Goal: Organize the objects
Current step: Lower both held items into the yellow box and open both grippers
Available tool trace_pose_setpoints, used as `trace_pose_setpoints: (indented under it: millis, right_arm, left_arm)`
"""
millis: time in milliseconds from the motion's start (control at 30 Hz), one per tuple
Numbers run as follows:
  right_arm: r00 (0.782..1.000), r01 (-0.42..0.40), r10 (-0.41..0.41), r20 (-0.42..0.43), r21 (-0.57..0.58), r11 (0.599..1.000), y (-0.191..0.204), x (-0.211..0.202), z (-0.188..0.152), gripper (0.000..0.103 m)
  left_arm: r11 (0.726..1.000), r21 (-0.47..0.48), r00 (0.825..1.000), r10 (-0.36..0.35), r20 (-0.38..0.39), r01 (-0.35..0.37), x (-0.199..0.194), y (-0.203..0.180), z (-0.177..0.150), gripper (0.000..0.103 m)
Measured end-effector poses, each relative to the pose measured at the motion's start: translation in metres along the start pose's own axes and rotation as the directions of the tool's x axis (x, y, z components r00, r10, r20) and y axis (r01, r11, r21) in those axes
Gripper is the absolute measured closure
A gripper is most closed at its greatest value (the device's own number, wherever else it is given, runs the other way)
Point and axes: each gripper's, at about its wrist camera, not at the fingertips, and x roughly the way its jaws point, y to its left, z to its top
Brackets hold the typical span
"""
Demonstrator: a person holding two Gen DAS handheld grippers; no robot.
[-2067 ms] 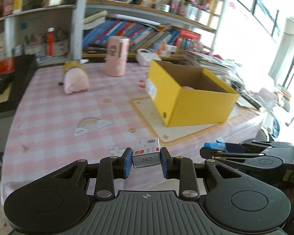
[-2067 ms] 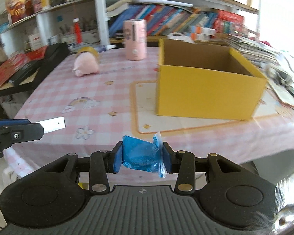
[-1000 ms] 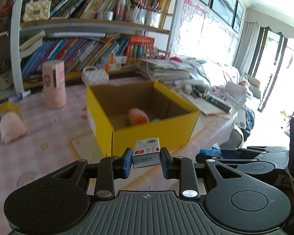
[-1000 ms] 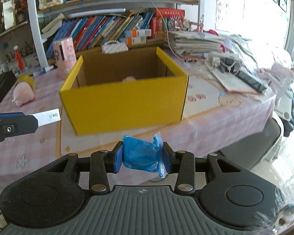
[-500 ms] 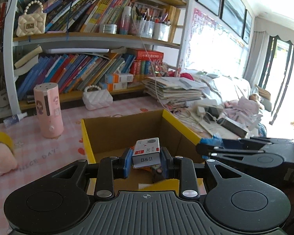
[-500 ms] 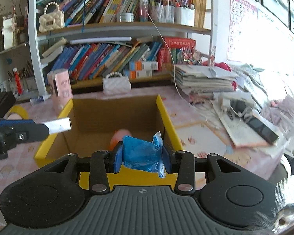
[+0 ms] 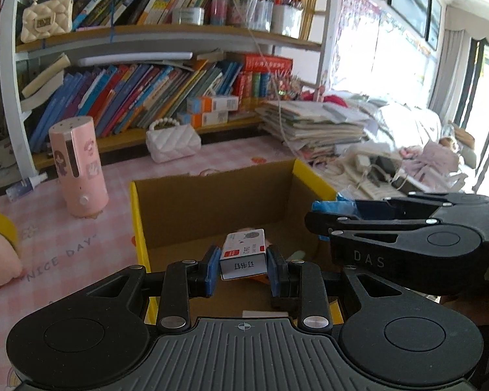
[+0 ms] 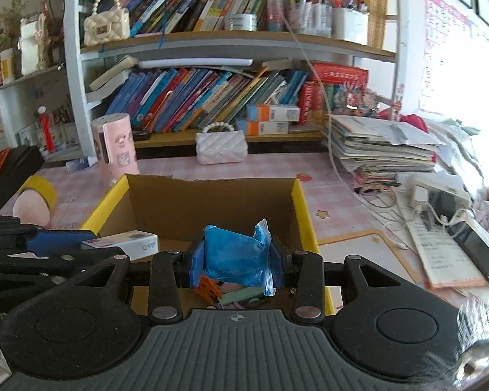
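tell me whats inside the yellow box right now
Inside the yellow box, an orange item and a pale green item lie on the floor. Both tongs and their loads cover most of the floor, so anything else there is hidden.

Two black handheld grippers with blue finger pads

The left gripper (image 7: 243,268) and right gripper (image 8: 236,260) each have a grey ribbed base with a small crosshair mark, round black side discs, silver screw heads on the finger links, and "DAS" lettered on the right one's side.
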Motion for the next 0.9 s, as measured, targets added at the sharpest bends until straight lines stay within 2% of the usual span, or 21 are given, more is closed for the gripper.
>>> trace_pose_setpoints:
  millis: [433,633,800,900]
  right_arm:
    - [0.984,-0.11,0.094,-0.154,-0.1,0.989,0.005,0.052,-0.008,0.066]
    - [0.963,-0.158,0.13,-0.237,-0.106,0.982,0.008,0.072,-0.013,0.066]
    - [0.931,-0.193,0.163,-0.326,-0.06,0.979,0.005,0.087,-0.017,0.066]
    - [0.928,-0.197,0.17,-0.332,-0.05,0.979,0.005,0.089,-0.018,0.065]
  left_arm:
    - [0.998,0.002,0.993,0.065,-0.101,-0.065,0.029,0.002,-0.011,0.075]
    - [0.995,0.025,0.988,0.095,-0.123,-0.092,0.034,0.002,-0.015,0.075]
    - [0.994,0.048,0.987,0.104,-0.119,-0.099,0.035,0.0,-0.016,0.075]
    - [0.994,0.047,0.988,0.105,-0.116,-0.101,0.035,0.0,-0.016,0.075]
